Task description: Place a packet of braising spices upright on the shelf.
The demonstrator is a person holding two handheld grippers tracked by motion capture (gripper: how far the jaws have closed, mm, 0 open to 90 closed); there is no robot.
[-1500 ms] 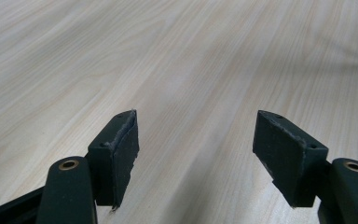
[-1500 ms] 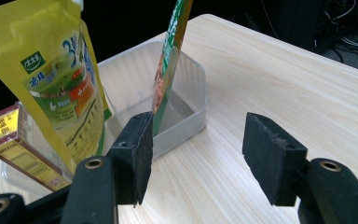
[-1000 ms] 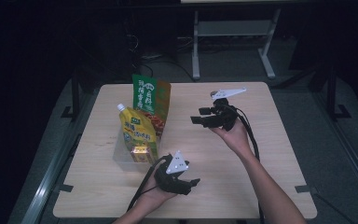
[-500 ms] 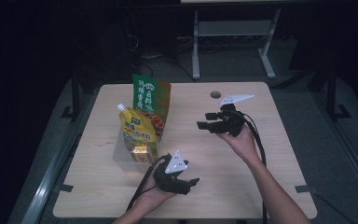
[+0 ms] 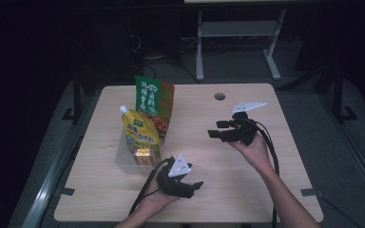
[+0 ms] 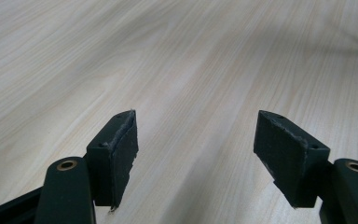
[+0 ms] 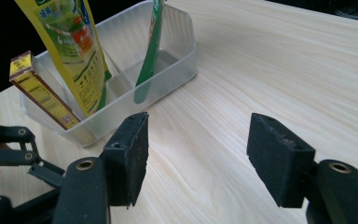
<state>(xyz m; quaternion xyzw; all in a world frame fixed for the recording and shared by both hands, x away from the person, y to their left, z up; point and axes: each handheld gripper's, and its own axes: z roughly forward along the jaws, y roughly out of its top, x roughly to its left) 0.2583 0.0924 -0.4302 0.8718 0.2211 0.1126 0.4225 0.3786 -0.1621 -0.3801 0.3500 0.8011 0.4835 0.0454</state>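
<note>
Clear plastic bin (image 5: 123, 159) at bench (image 5: 247, 190) left, holding yellow spouted pouch (image 5: 141, 133), green packet (image 5: 153, 97), small brown box (image 5: 143, 156). Left claw (image 5: 192, 186) released, empty, resting. Right claw (image 5: 216, 129) released, empty, near bin. Nothing grasped; removal or packing apparently outstanding.

The right tool (image 5: 217, 129) has drawn farther from the clear bin (image 5: 123, 159). It sits lower, nearer the counter's (image 5: 266, 190) front edge.
</note>
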